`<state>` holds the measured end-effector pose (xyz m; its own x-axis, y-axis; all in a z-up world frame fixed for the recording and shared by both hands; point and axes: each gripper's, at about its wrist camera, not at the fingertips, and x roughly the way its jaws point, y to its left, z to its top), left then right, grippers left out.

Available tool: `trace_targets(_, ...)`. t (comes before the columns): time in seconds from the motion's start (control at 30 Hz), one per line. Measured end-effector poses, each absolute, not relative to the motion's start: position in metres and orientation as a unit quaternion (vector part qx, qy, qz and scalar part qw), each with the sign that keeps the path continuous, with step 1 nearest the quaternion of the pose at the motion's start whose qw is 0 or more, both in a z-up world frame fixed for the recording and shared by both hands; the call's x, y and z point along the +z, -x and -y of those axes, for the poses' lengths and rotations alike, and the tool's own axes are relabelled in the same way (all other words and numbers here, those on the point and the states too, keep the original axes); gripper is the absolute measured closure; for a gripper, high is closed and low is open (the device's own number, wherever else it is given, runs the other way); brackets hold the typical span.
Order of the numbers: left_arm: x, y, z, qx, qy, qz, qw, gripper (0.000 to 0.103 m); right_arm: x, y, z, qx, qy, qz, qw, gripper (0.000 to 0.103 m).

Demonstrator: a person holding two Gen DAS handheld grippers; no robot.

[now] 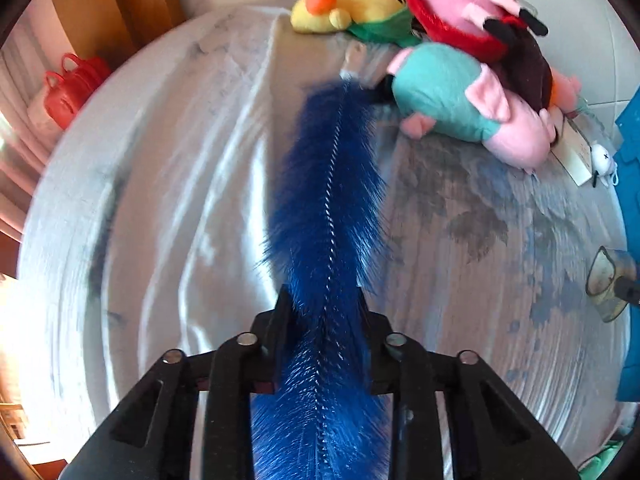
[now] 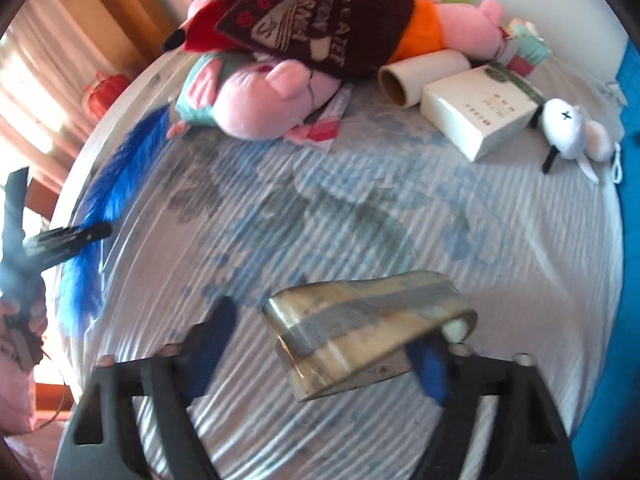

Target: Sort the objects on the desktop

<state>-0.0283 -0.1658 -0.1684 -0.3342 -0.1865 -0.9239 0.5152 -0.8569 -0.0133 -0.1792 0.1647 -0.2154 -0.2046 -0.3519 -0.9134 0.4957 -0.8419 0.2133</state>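
- The left tool (image 1: 322, 308) pinches a long blue feather duster (image 1: 324, 208) partway along its length; its fluffy head runs toward 12 o'clock, and its far tip lies just beside the teal-and-pink plush pig (image 1: 460, 100).
- The duster looks light and soft. The bristles would likely compress and slip, so I judge the twisted wire spine down its middle the firmest place to hold.
- The right tool (image 2: 324, 344) stands spread, with a curled transparent tape strip (image 2: 368, 328) draped against its right finger; whether it sticks there I cannot tell.
- The tape looks flimsy and tacky, likely to cling, so it is best taken by an edge.
- On the surface (image 2: 360, 208) at 12 to 2 o'clock sit a white box (image 2: 478, 112), a cardboard roll (image 2: 420, 76) and a small white plush (image 2: 568, 128).
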Motion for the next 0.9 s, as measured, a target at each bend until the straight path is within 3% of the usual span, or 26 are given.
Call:
trace_targets(0.13,-0.152,0.032,0.166,-0.818,-0.505,-0.156,0.227,0.065,-0.193,0.189,-0.171,-0.799,-0.549,-0.043,0.244,0.011)
trace_targets(0.2,-0.153,0.039,0.169,-0.817,-0.504,-0.156,0.23,0.065,-0.183,0.193,-0.172,-0.81,-0.541,-0.034,0.222,0.003)
trace_targets(0.5,-0.206,0.077,0.206,-0.793,-0.531,-0.185,0.234,0.065,-0.199,0.203,-0.182,-0.776,-0.604,0.02,0.181,0.003)
trace_targets(0.53,-0.209,0.077,0.205,-0.792,-0.534,-0.181,0.235,0.065,-0.204,0.203,-0.176,-0.772,-0.611,0.003,0.175,0.011)
trace_targets(0.57,-0.21,0.076,0.202,-0.793,-0.534,-0.175,0.235,0.065,-0.209,0.203,-0.168,-0.769,-0.615,-0.016,0.174,0.043)
trace_targets(0.6,-0.21,0.074,0.2,-0.795,-0.533,-0.167,0.235,0.073,-0.211,0.203,-0.159,-0.765,-0.617,-0.026,0.182,0.062)
trace_targets(0.67,-0.207,0.069,0.196,-0.799,-0.533,-0.153,0.235,0.081,-0.212,0.204,-0.141,-0.767,-0.61,-0.06,0.188,0.08)
trace_targets(0.7,-0.205,0.064,0.195,-0.801,-0.53,-0.152,0.234,0.083,-0.211,0.203,-0.13,-0.769,-0.602,-0.079,0.198,0.082)
trace_targets(0.83,-0.196,0.047,0.194,-0.802,-0.528,-0.156,0.229,0.084,-0.201,0.195,-0.078,-0.778,-0.551,-0.188,0.238,0.077)
trace_targets(0.87,-0.194,0.044,0.194,-0.802,-0.529,-0.159,0.227,0.084,-0.198,0.192,-0.068,-0.775,-0.545,-0.193,0.254,0.063)
trace_targets(0.9,-0.193,0.039,0.194,-0.802,-0.529,-0.165,0.224,0.084,-0.195,0.19,-0.062,-0.772,-0.545,-0.188,0.268,0.042)
